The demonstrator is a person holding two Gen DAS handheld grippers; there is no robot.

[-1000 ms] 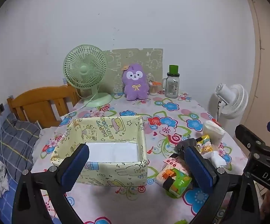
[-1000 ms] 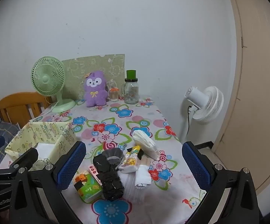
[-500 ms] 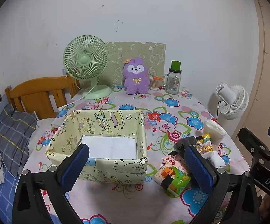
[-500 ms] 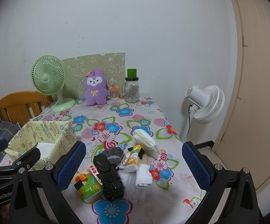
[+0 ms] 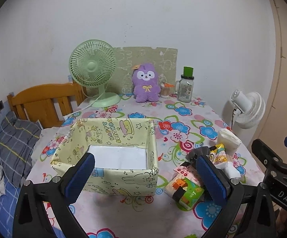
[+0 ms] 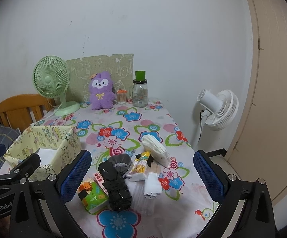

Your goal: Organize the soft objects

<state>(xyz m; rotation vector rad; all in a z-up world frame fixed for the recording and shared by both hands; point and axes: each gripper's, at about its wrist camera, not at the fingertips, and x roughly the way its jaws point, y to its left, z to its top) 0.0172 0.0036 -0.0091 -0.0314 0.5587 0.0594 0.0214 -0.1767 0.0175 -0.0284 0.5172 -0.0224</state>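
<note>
A yellow cartoon-print fabric box (image 5: pixel 111 138) (image 6: pixel 44 140) stands on the floral tablecloth, with only a white liner inside. To its right lies a pile: a black rolled bundle (image 6: pixel 115 184), a green tissue pack (image 6: pixel 93 194) (image 5: pixel 185 192), a yellow tissue pack (image 6: pixel 140 167) (image 5: pixel 219 155), a white folded cloth (image 6: pixel 153 184) and a white rolled cloth (image 6: pixel 155 145) (image 5: pixel 228 139). My left gripper (image 5: pixel 145 178) hovers open in front of the box. My right gripper (image 6: pixel 141 175) hovers open over the pile, holding nothing.
At the table's back stand a green desk fan (image 5: pixel 93 73), a purple plush toy (image 5: pixel 146 83) (image 6: pixel 100 91), a small jar (image 6: pixel 121 96) and a glass jar with green lid (image 5: pixel 186 87) (image 6: pixel 140 93). A white floor fan (image 6: pixel 216 107) is right; a wooden headboard (image 5: pixel 44 99) left.
Both grippers have risen and drawn back slightly, so the table objects sit a little lower and smaller in view. Both stay open. Nothing on the table has moved.
</note>
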